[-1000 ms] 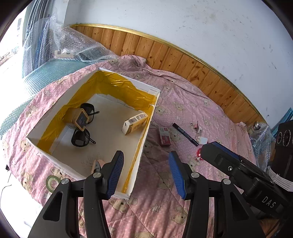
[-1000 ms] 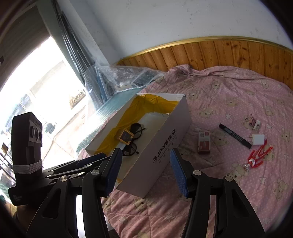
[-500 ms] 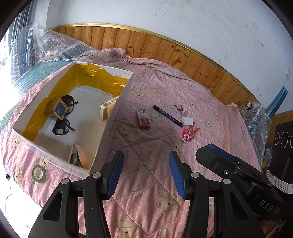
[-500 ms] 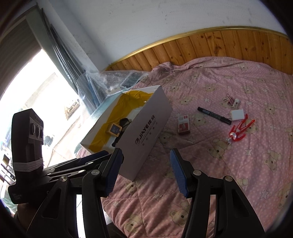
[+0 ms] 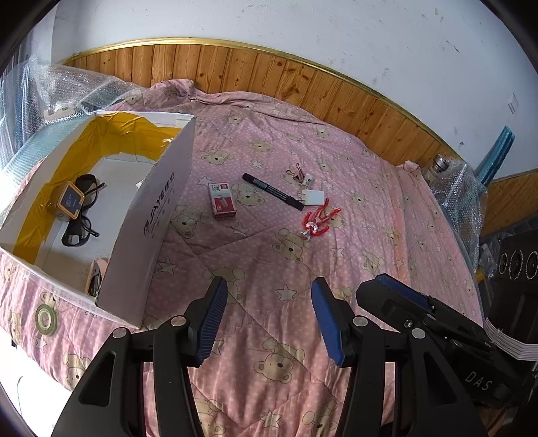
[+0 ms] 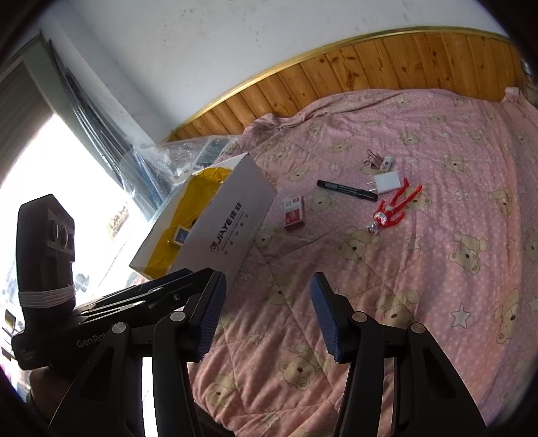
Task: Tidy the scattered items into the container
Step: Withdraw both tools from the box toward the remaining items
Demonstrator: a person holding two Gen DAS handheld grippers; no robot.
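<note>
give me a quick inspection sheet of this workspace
surface: pink quilt on a bed.
job's things: box holds glasses and a small framed item; staple box, marker, charger, binder clips and red figure lie loose on the quilt.
clutter: tape roll outside the box.
grippers: left gripper and right gripper open, empty.
cables: nothing seen.
surroundings: wood panelling, bubble wrap.

White wall [image 5: 302, 30], wood panelling [image 5: 235, 70], pink quilt [image 5: 269, 262]
</note>
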